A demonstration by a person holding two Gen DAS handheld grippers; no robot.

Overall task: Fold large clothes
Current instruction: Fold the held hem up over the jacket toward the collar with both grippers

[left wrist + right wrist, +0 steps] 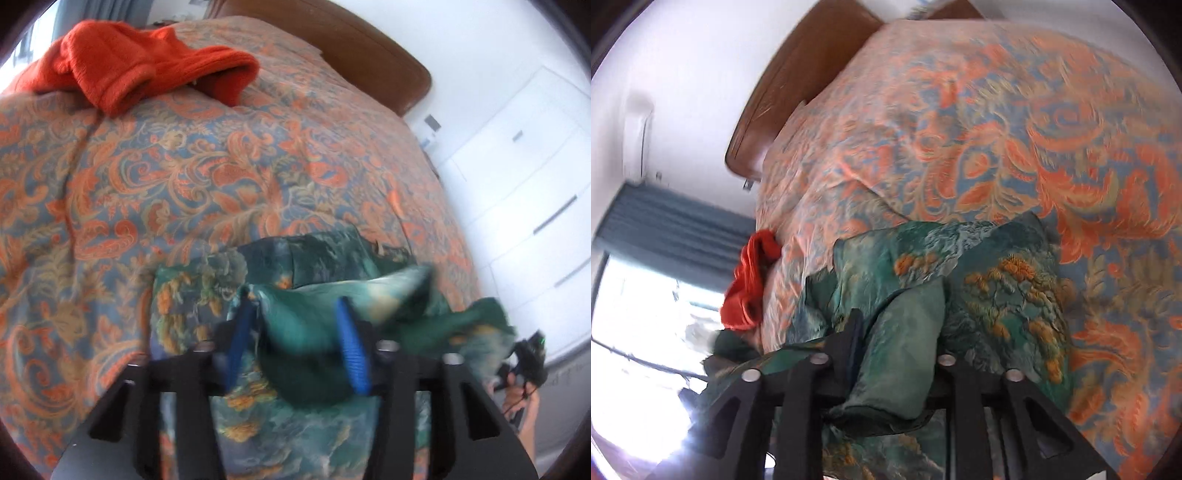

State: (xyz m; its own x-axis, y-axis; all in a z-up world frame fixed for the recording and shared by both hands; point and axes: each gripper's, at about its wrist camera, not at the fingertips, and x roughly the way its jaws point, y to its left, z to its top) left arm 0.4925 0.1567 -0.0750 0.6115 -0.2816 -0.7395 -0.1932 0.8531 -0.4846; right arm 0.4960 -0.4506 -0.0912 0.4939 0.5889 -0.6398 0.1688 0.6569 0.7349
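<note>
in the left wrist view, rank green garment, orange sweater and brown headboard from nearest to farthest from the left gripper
1. green garment, between the left gripper fingers
2. orange sweater, far up the bed, upper left
3. brown headboard, beyond the bed's far edge, upper right

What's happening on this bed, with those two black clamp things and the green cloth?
A person is folding a green patterned garment on a bed with an orange floral bedspread, using a hand-held gripper in each hand. The left gripper has green fabric bunched between its blue fingers; the right gripper also has a fold of it between its jaws. The garment is lumpy and only partly folded. An orange sweater lies unfolded farther up the bed.
</note>
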